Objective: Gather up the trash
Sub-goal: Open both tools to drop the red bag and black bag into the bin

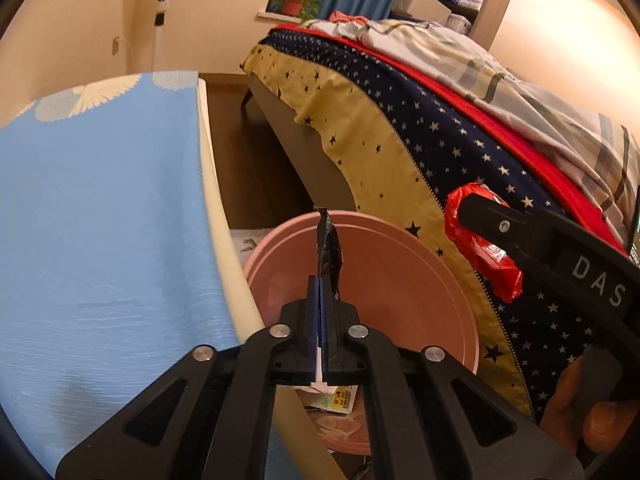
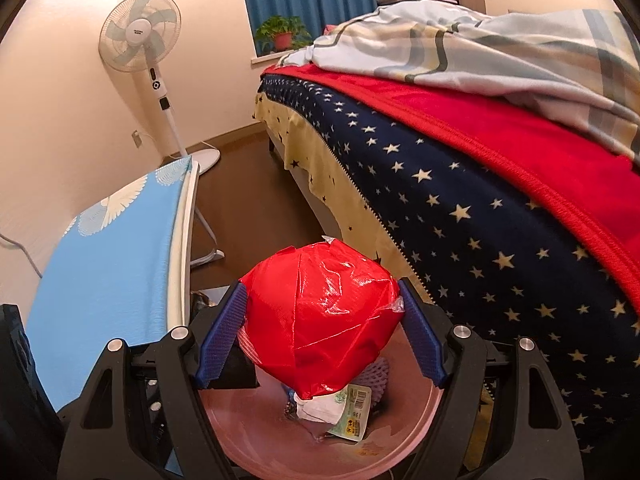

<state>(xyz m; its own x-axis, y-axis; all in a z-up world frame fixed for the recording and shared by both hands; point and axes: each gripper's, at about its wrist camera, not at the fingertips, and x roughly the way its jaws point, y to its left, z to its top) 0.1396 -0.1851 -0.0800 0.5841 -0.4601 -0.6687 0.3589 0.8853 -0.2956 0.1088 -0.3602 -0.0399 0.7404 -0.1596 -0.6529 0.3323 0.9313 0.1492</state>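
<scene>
Red wrapper (image 2: pixel 320 312) squeezed between wide right tongs (image 2: pixel 322 334), over pink bin (image 2: pixel 240 440). Dark wrapper (image 1: pixel 329 254) pinched in shut left tongs (image 1: pixel 320 300), over same bin. "DAS" on right tongs' side. Label on packet (image 2: pixel 352 410) in bin too small to read.

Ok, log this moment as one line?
left tool: shut on black wrapper | right tool: shut on red bag | both over pink bin
</scene>
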